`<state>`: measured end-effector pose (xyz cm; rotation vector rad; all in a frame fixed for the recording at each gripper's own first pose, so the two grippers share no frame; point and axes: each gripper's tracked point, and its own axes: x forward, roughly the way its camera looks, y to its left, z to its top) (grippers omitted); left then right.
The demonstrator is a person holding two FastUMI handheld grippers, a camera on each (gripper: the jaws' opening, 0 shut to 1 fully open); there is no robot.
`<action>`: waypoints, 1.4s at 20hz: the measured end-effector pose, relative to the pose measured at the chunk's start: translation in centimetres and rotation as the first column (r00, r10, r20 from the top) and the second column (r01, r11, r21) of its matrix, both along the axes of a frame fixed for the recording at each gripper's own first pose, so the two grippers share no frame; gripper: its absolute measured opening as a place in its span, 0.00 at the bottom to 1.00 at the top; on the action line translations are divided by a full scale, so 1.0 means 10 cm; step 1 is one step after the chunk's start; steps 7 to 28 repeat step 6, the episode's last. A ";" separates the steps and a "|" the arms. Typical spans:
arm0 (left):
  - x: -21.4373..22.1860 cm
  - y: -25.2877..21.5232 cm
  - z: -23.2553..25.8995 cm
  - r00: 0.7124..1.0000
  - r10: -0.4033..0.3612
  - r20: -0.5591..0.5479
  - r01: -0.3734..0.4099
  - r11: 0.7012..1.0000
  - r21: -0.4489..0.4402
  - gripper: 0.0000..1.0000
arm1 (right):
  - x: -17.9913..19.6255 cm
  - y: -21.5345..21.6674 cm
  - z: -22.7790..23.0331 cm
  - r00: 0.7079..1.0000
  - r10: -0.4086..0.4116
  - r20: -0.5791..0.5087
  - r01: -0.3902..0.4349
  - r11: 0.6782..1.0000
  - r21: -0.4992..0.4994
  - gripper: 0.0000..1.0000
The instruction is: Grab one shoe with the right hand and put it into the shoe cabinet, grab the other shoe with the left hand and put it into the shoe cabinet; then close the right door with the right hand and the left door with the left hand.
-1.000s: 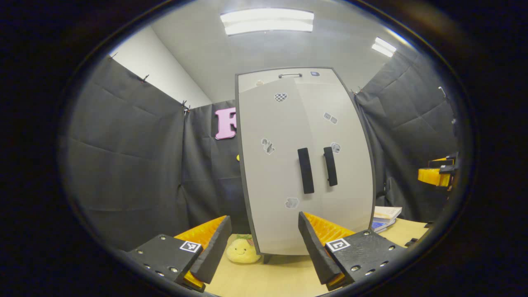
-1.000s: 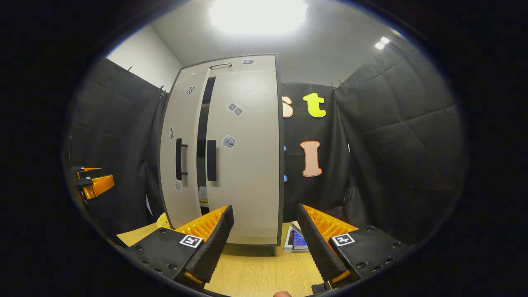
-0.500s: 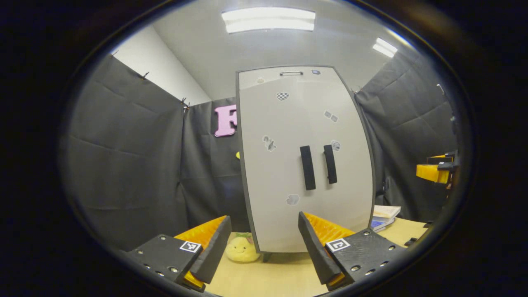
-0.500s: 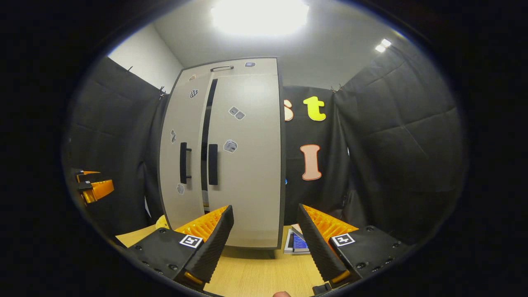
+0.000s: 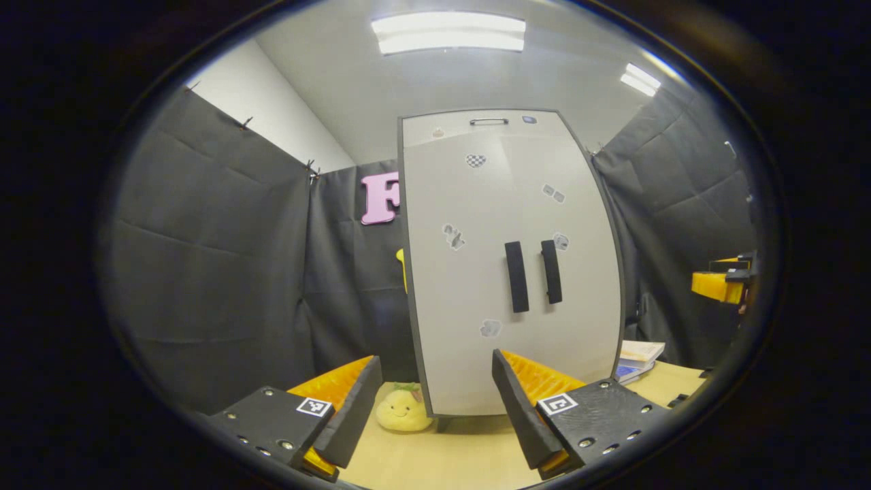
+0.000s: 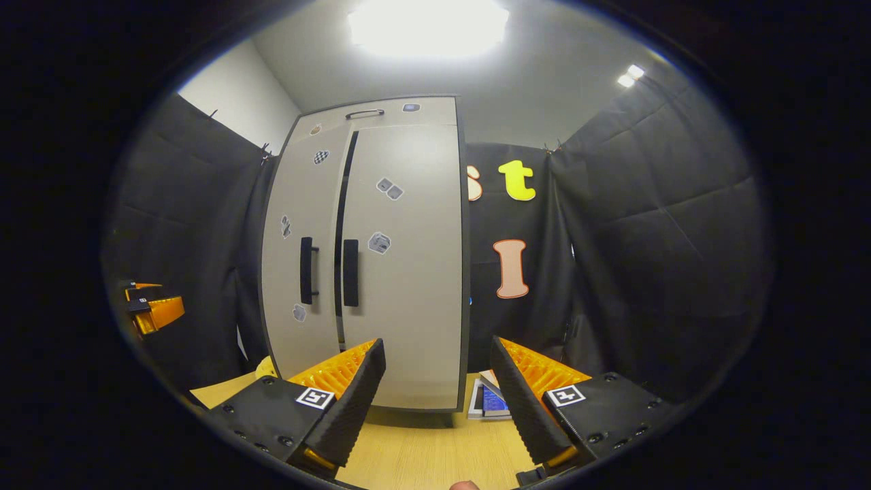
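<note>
A tall grey shoe cabinet (image 5: 510, 272) stands on the wooden table, with two black vertical handles (image 5: 516, 276) side by side. In the left gripper view both doors look flush. In the right gripper view the cabinet (image 6: 401, 272) keeps a thin dark slit between its left door (image 6: 299, 272) and right door (image 6: 408, 258). The shoes are hidden. My left gripper (image 5: 435, 401) is open and empty, short of the cabinet front. My right gripper (image 6: 439, 391) is open and empty too, facing the cabinet's right part. The right gripper (image 5: 721, 282) also appears at the far right in the left gripper view, and the left gripper (image 6: 153, 309) at the far left in the right gripper view.
A yellow plush toy (image 5: 403, 412) lies on the table by the cabinet's left foot. Stacked books (image 5: 636, 357) lie at the cabinet's right, seen as books (image 6: 491, 398) between my right fingers. Black cloth walls enclose the booth. Wooden tabletop (image 6: 422, 449) runs in front.
The left door has swung in toward the cabinet; the gap between the doors has narrowed to a slit. Both grippers have barely shifted.
</note>
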<state>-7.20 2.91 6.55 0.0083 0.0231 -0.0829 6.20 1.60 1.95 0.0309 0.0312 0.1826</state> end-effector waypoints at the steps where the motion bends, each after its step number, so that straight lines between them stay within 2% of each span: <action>1: -0.01 0.00 0.01 1.000 0.000 0.001 0.000 1.000 0.000 0.94 | 0.00 -0.01 0.00 1.000 0.000 0.001 0.000 1.000 0.000 0.98; 28: -0.03 0.02 0.01 1.000 0.006 0.000 -0.006 1.000 0.009 0.93 | 0.00 -0.01 -0.01 1.000 -0.001 -0.003 0.001 1.000 -0.002 0.98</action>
